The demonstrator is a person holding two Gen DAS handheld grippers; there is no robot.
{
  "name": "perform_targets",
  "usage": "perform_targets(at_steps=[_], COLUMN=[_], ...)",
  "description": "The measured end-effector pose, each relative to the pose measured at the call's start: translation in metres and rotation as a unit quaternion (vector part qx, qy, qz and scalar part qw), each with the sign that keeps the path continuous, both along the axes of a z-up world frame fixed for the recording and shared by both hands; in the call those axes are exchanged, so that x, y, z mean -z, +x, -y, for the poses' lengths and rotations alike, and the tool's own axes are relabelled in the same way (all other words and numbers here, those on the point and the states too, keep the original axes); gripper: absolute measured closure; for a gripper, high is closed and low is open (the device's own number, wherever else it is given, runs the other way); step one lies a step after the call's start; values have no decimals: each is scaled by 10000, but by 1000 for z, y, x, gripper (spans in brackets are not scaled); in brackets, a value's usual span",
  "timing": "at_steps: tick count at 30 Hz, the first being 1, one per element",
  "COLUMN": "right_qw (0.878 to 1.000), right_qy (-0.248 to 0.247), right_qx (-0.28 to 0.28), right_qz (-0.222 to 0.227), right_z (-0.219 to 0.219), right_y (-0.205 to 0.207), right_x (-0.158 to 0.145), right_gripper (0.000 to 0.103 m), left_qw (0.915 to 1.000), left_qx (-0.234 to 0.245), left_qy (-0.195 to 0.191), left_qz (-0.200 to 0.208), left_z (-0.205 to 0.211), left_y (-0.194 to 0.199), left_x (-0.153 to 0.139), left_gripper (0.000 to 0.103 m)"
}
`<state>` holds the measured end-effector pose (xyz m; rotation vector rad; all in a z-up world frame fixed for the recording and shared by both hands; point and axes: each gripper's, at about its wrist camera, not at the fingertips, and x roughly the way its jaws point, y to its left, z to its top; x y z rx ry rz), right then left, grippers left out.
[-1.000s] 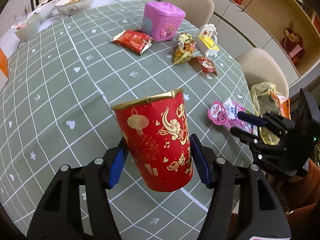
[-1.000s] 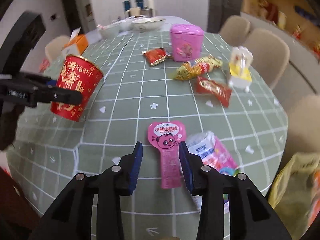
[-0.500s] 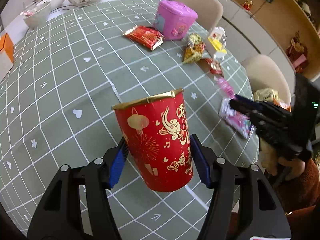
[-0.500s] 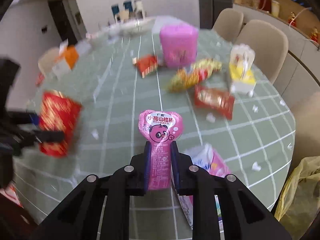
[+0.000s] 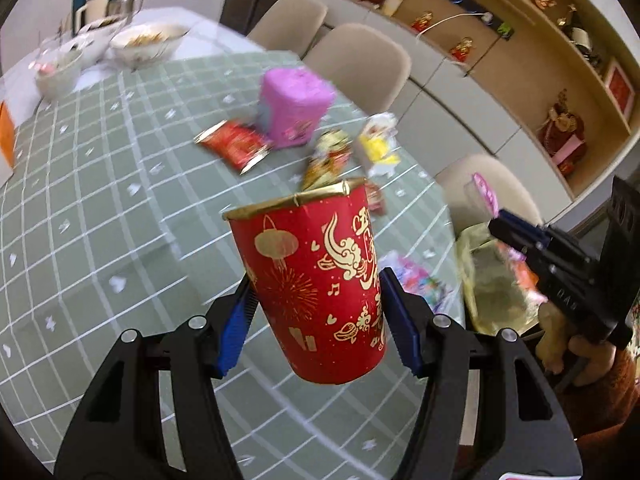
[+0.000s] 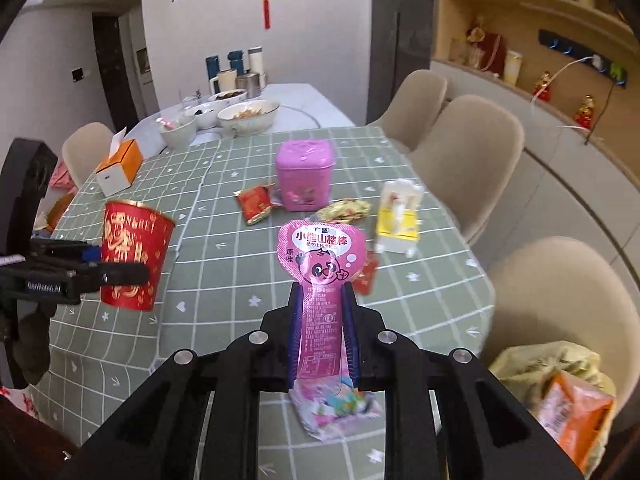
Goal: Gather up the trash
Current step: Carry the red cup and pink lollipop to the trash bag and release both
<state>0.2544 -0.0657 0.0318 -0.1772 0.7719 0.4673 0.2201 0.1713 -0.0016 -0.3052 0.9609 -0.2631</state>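
My left gripper (image 5: 316, 316) is shut on a red paper cup (image 5: 316, 280) with gold prints and holds it above the green checked tablecloth (image 5: 100, 208); the cup also shows in the right wrist view (image 6: 134, 254). My right gripper (image 6: 322, 320) is shut on a pink bear snack wrapper (image 6: 322, 264), lifted above the table edge. That gripper shows at the right of the left wrist view (image 5: 500, 222) with the wrapper (image 5: 484, 192) sticking up. A yellow trash bag (image 6: 552, 384) with wrappers inside hangs beside the table, lower right.
On the table lie a red wrapper (image 6: 254, 202), a gold wrapper (image 6: 346, 210), a small red packet (image 6: 366, 274), a pink-white packet (image 6: 336, 404), a pink tin (image 6: 304, 174) and a yellow-white toy (image 6: 398, 216). Bowls (image 6: 248, 116) and a tissue box (image 6: 120, 166) stand far back. Beige chairs (image 6: 560, 300) line the right.
My right gripper closed on the pink wrapper and lifted it off the table. My left gripper, still holding the cup, tilted upward and shifted toward the right.
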Motion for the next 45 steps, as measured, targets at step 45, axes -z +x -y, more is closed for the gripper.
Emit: perform_targets(at_steps=[45], right_qw=[9655], right_qy=[429], right_qx=[2526], right_qz=[467], right_z=[391], right_y=[-70], right_x=[7], right_gripper=[84], left_qw=[9492], left_qx=[2913], left_qy=[632], left_qz=[-1004], left_z=[482], left_y=[96], left_x=[82], left_gripper=[52])
